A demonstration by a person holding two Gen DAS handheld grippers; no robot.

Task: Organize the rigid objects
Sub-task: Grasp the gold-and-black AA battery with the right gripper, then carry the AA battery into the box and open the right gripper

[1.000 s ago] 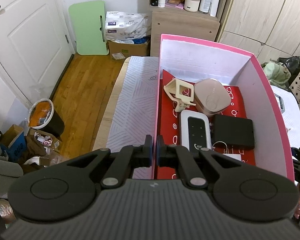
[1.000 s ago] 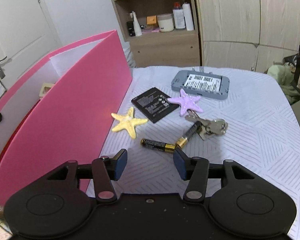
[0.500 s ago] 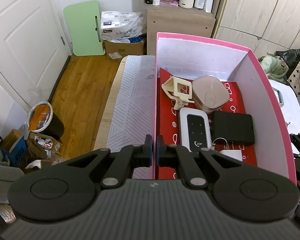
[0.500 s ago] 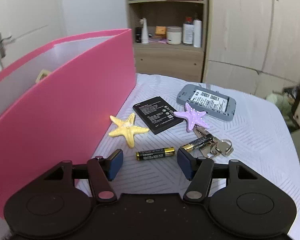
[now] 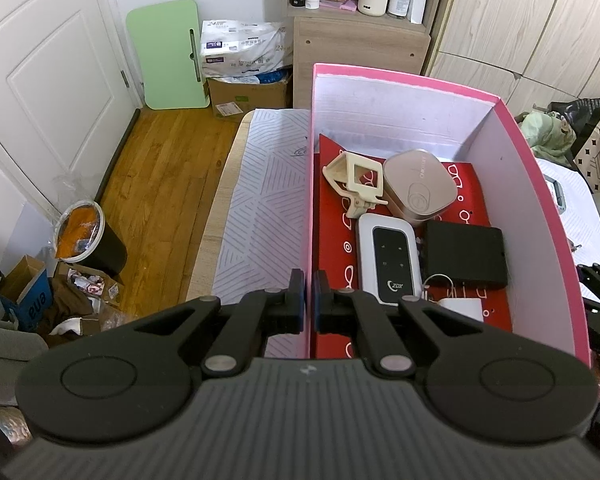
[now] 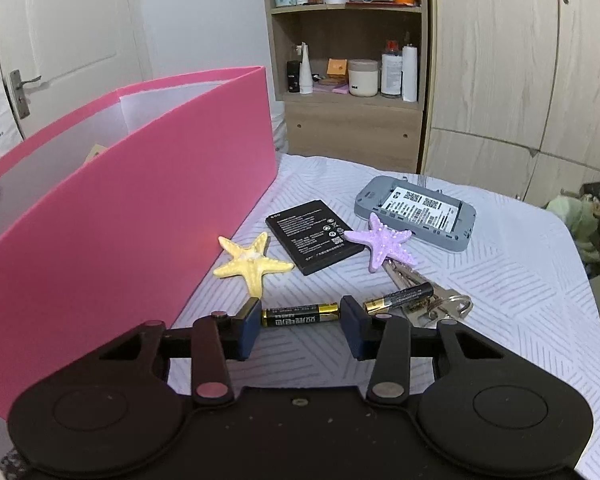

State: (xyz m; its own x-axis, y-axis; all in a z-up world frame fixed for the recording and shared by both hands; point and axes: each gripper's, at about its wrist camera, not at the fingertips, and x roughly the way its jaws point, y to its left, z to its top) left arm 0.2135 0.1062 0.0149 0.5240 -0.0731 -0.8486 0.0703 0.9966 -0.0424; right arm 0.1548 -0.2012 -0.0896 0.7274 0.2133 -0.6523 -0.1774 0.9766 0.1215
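The right gripper, its jaws just closing end-to-end around the battery, could squirt it sideways, while the left gripper pinches the box wall.

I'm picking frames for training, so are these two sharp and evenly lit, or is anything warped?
Left wrist view: sharp, even light, box walls bowed by fisheye. Right wrist view: sharp, dark corners, cupboard lines curve, soft shadow under the battery.

Box wall hides nearly all its contents in right view; only a beige corner peeks over. Keys partly under purple starfish & second battery. White item half behind left gripper's finger. Shelf labels too small to read.
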